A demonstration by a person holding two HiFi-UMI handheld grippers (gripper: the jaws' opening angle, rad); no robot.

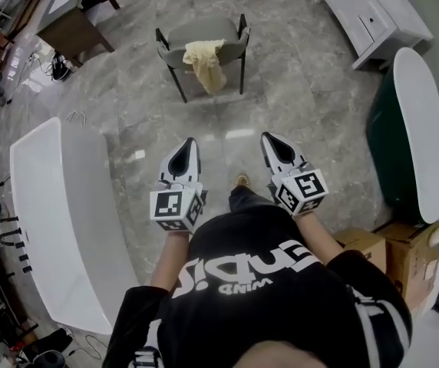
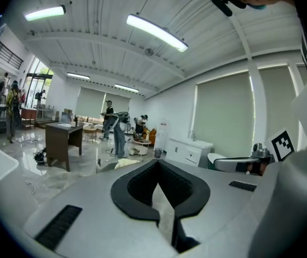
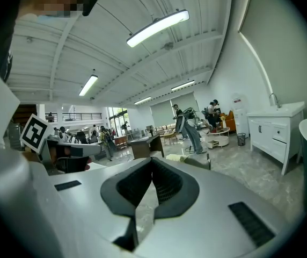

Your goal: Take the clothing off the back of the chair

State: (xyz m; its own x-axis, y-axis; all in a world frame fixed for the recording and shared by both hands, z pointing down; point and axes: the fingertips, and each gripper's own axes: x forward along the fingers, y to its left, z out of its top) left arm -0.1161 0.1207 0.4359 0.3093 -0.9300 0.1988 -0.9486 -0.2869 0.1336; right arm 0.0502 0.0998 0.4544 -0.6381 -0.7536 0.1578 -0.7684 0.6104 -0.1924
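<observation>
Your left gripper [image 1: 189, 144] and right gripper [image 1: 269, 139] fingers [image 2: 137, 190] are closed empty, so open them before you reach the pale yellow fabric garment [image 1: 205, 61] on the grey padded chair [image 1: 204, 31]

A pale yellow cloth garment [image 1: 206, 62] hangs crumpled over the top edge of the curved backrest of a grey-green upholstered chair with black metal legs [image 1: 231, 46]. Most of the cloth trails down the back's outer face, a little left of its middle, and a smaller fold lies over the rim. The chair stands upright on the glossy marble floor [image 1: 296, 106], its back turned toward the camera and its seat facing away.
</observation>
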